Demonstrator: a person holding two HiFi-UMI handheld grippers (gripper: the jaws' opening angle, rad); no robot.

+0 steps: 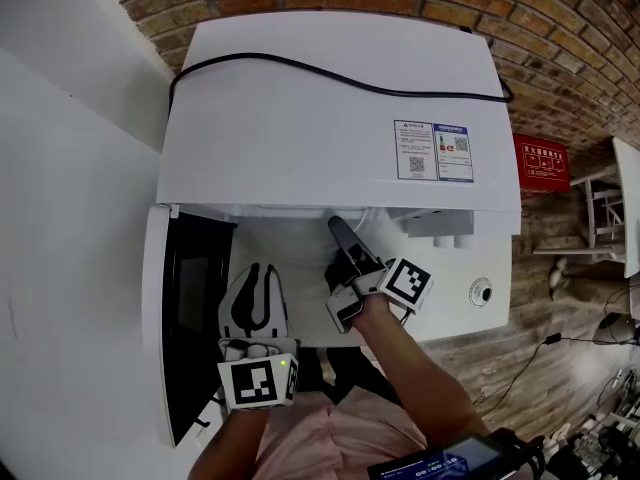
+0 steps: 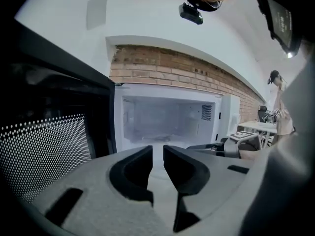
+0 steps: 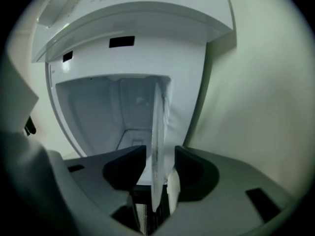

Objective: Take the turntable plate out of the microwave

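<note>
The white microwave (image 1: 330, 98) stands with its door (image 1: 192, 308) swung open to the left. In the right gripper view the clear glass turntable plate (image 3: 157, 127) shows edge-on and reaches out of the cavity (image 3: 108, 107). Its rim lies between the jaws of my right gripper (image 3: 160, 154), which is open, with a gap on each side of the glass. In the head view that right gripper (image 1: 338, 230) reaches into the oven's mouth. My left gripper (image 1: 260, 270) waits in front of the opening, its jaws shut to a thin slit with nothing in them (image 2: 157, 151).
A black power cord (image 1: 330, 73) runs across the microwave's top, and a brick wall (image 1: 560, 48) stands behind it. The control knob (image 1: 481, 291) sits on the right front. A red box (image 1: 541, 163) stands to the right and a white wall (image 1: 60, 218) to the left.
</note>
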